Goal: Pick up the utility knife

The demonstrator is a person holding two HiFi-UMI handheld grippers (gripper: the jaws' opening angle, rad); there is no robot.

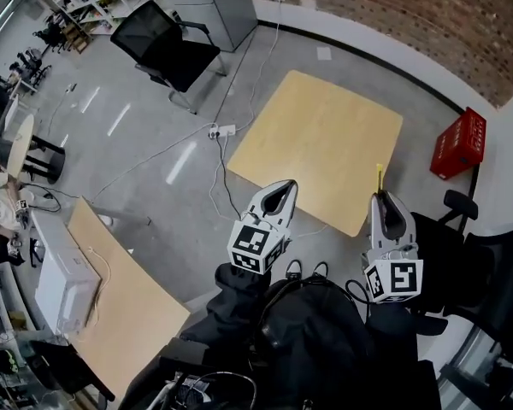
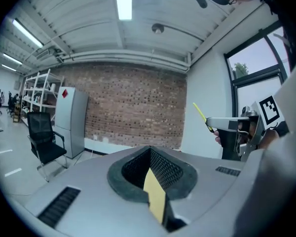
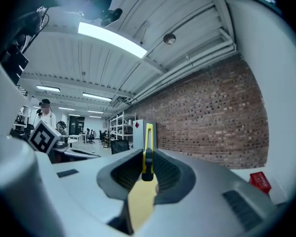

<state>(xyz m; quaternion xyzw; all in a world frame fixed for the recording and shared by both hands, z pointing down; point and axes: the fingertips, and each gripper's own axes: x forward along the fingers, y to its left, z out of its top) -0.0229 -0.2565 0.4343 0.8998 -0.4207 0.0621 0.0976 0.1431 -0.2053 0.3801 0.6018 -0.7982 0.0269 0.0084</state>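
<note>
Both grippers are held high above the floor, pointing about level. My right gripper [image 1: 381,196] is shut on the utility knife [image 1: 379,176], a thin yellow knife with a black slider; its end sticks out past the fingertips. In the right gripper view the knife [image 3: 148,149] stands upright between the black pads. The left gripper view shows the right gripper [image 2: 222,124] at the right with the knife [image 2: 201,113] slanting up from it. My left gripper [image 1: 282,190] holds nothing; its jaws stand a narrow gap apart, and the wooden table shows through that gap [image 2: 155,194].
A light wooden table [image 1: 325,135] lies below and ahead. A red crate [image 1: 458,143] stands to its right, a black office chair [image 1: 167,45] at far left. A second table [image 1: 124,306] with a white box [image 1: 64,280] is lower left. Cables and a power strip [image 1: 221,131] lie on the floor.
</note>
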